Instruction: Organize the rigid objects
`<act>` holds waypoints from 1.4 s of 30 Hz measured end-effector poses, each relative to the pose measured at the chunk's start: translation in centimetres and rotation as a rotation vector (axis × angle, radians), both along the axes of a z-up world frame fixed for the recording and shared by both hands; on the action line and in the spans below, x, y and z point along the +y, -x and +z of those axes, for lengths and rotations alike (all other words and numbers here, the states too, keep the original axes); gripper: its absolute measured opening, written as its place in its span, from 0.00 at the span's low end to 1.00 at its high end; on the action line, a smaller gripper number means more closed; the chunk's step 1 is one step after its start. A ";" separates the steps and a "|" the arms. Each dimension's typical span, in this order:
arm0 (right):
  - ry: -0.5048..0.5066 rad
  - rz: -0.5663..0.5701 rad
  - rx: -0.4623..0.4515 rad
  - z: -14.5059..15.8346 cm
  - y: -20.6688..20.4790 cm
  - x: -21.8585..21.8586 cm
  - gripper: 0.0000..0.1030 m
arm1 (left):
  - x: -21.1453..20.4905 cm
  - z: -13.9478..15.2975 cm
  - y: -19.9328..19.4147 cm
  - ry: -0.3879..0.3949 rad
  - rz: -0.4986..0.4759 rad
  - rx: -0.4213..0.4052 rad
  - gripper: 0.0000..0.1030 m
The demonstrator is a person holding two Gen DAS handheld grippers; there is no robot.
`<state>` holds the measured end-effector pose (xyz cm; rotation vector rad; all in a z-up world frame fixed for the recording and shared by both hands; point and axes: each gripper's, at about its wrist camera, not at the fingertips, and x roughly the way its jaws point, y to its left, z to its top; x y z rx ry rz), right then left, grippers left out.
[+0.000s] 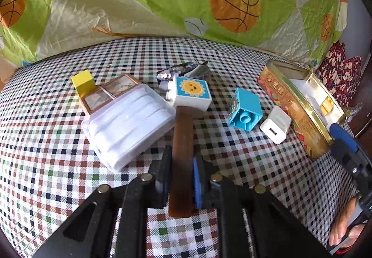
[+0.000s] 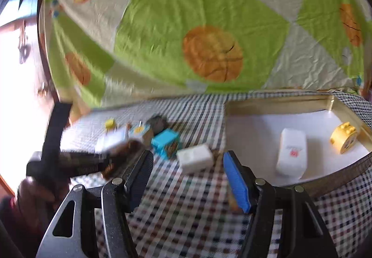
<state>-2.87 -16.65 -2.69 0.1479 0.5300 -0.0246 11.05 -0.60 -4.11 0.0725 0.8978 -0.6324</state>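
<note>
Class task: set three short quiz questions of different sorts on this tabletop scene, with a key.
1. True or false: the left gripper is shut on the brown comb.
2. What lies in the tin box besides the white packet? A) yellow brick B) charger C) blue brick
3. Fill in: the white charger lies between the blue brick and the ____.

Key: 1 true; 2 A, the yellow brick; 3 tin box.
</note>
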 end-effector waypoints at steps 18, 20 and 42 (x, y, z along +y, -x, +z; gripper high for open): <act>0.018 -0.150 0.312 -2.7 -8.1 -0.4 0.64 | 1.0 -0.2 0.4 0.020 0.024 -0.001 0.13; 0.040 -0.156 0.315 -2.7 -9.2 -0.6 0.64 | 1.2 -0.4 0.2 0.022 0.028 0.007 0.13; -0.032 0.039 0.006 2.0 -4.7 0.7 0.59 | 1.7 0.3 2.1 0.141 0.013 -0.115 0.13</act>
